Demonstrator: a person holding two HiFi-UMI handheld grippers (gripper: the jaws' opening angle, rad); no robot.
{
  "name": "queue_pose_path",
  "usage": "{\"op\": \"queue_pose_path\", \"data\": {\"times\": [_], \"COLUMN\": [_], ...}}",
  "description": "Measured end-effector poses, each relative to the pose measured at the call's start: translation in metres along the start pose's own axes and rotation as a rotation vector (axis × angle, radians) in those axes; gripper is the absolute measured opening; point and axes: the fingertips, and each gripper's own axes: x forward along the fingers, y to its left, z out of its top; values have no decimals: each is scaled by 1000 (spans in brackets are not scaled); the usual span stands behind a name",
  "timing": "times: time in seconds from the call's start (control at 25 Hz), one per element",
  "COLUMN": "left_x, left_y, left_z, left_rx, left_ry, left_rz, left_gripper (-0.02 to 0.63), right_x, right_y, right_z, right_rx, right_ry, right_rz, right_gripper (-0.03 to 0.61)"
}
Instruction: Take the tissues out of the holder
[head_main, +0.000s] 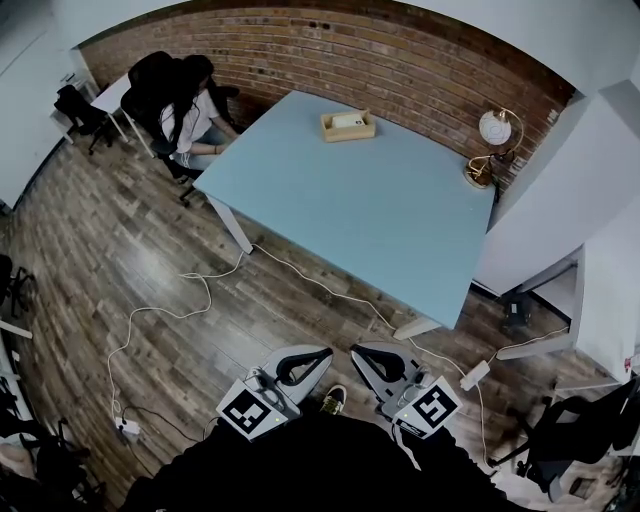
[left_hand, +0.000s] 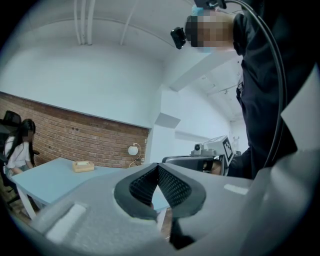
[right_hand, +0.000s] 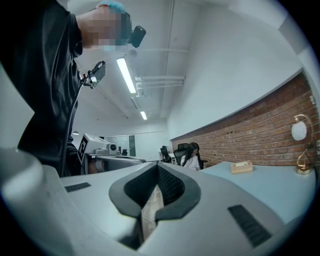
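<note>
A wooden tissue holder (head_main: 348, 125) with white tissue in it sits near the far edge of the light blue table (head_main: 370, 210). It shows small in the left gripper view (left_hand: 83, 166) and in the right gripper view (right_hand: 242, 167). Both grippers hang side by side over the wooden floor, well short of the table's near corner. My left gripper (head_main: 322, 353) (left_hand: 157, 169) is shut with nothing between its pads. My right gripper (head_main: 359, 351) (right_hand: 157, 168) is also shut and empty.
A person (head_main: 190, 115) sits on a black chair at the table's far left side. A gold lamp with a white globe (head_main: 492, 140) stands by the brick wall. White cables (head_main: 200, 300) trail across the floor, and a white cabinet (head_main: 560, 210) stands to the right.
</note>
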Motion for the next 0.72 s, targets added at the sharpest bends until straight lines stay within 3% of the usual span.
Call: {"op": "queue_pose_path", "data": {"times": [0.72], "left_x": [19], "left_y": [111], "left_z": [9], "left_rx": [-9], "left_ry": [-7], "left_rz": [-45], "left_gripper": [-6], "right_x": [93], "right_y": [-58], "right_z": [1], "right_rx": [3], "right_ry": [28], "right_rz": [-21], "right_gripper": [5]}}
